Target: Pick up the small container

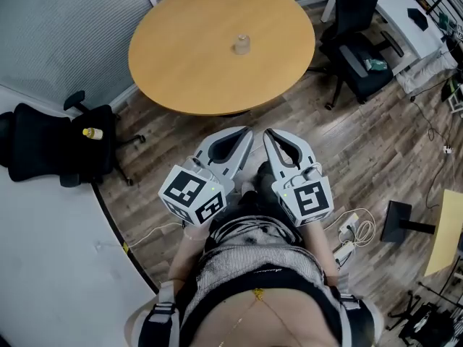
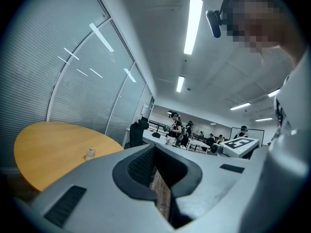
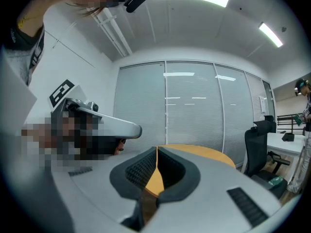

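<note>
Round wooden counter (image 1: 188, 63) fills the upper centre of the head view. Below it, mid-frame, the left hand-held gripper (image 1: 244, 131) and right hand-held gripper (image 1: 268, 133) sit side by side close to the person's body, short of the counter edge. Both have jaws together with nothing between, likely because the reach hasn't begun. The small container (image 1: 241, 45) stands upright near the counter's middle, well apart from both, so a grasp means opening one first.

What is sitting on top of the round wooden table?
Only a small clear container, standing near the middle of the round table. Its contents are too small to tell; the tabletop hides the table's base.
</note>
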Demonstrator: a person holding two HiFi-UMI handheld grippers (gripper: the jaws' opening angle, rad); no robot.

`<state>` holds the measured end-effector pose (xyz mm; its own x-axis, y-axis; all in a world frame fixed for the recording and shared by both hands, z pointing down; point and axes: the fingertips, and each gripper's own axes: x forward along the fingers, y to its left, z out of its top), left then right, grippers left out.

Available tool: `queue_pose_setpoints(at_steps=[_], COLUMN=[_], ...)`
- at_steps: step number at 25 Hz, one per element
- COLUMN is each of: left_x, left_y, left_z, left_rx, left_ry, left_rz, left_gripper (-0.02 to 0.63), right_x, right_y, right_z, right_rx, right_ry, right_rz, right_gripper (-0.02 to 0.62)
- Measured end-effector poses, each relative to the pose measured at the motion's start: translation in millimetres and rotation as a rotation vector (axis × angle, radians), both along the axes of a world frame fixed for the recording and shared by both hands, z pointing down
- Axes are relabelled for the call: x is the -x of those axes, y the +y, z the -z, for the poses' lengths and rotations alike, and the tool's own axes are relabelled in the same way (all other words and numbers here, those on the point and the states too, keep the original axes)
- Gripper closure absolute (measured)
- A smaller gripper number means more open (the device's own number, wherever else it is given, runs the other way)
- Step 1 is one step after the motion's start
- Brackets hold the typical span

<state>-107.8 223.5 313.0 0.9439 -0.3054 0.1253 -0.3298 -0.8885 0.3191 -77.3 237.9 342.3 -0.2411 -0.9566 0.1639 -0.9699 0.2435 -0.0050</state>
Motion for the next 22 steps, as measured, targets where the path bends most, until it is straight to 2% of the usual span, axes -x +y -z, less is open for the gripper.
queue_pose_setpoints(at_steps=[8, 17, 22], left_x=[-15.9, -58.5, -76.5], left_y=[-36.7, -97.3, -119.6], left_z=[-7.9, -4.8, -6.2], left_rx=[-0.004, 0.023, 0.041], left_ry=[-0.021, -0.006, 0.008], left_rz=[0.032, 0.058, 0.067], left_gripper=[0.604, 0.604, 0.604], right_x=[-16.0, -51.7, -68.1], right_y=[-39.3, -109.3, -135.8], right_z=[-1.8, 5.9, 4.7], right_rx=[-0.021, -0.047, -0.028], right_ry=[-0.062, -0.032, -0.025], right_rz=[0.05, 0.109, 0.133], right_gripper=[0.572, 0.572, 0.572])
